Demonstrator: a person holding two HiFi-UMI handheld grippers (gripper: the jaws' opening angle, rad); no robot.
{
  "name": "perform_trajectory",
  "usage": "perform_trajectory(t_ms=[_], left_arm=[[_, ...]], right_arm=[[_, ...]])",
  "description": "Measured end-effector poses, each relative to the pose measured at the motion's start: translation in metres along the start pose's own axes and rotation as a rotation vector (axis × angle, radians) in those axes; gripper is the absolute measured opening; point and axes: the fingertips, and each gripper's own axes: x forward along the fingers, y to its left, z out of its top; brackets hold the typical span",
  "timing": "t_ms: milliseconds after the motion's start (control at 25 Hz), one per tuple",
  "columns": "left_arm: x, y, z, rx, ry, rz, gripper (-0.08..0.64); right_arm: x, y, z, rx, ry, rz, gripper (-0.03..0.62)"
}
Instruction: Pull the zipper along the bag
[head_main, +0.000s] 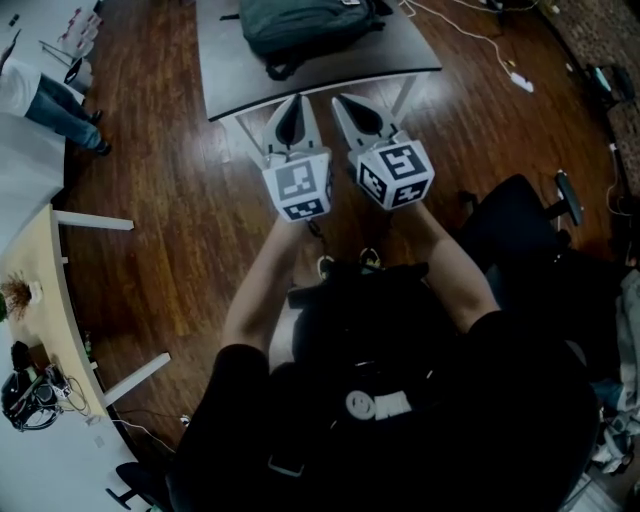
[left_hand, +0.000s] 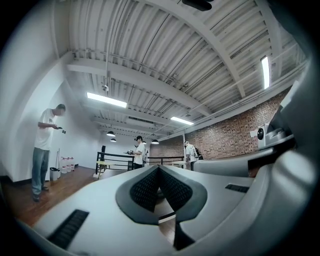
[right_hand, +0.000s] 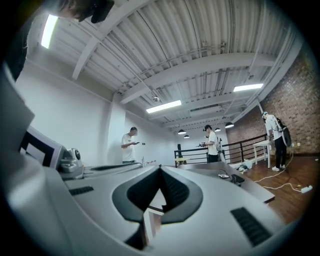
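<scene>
A dark green bag (head_main: 300, 25) lies on the grey table (head_main: 400, 55) at the top of the head view; its zipper is too small to make out. Both grippers are held side by side over the wooden floor, short of the table's near edge and pointing toward it. My left gripper (head_main: 291, 108) is shut with nothing between its pads, and its fingertips meet in its own view, left gripper (left_hand: 158, 168). My right gripper (head_main: 352, 106) is also shut and empty, right gripper (right_hand: 160, 170). Neither gripper view shows the bag; both look level across the room.
A black office chair (head_main: 520, 215) stands to the right of the person. A white cable with a power strip (head_main: 520, 80) lies on the floor at the upper right. A person (head_main: 40, 95) stands at the far left near a light wooden desk (head_main: 45, 290). Other people (left_hand: 47, 145) stand further off.
</scene>
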Motion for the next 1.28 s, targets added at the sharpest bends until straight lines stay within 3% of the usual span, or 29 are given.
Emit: perform_trajectory(t_ms=[600, 1280], left_arm=[[0.016, -0.015, 0.002, 0.008, 0.008, 0.047, 0.005], [0.032, -0.023, 0.007, 0.035, -0.012, 0.045, 0.005]], right_arm=[[0.001, -0.022, -0.002, 0.090, -0.015, 0.008, 0.005], [0.008, -0.034, 0.003, 0.033, -0.014, 0.020, 0.005]])
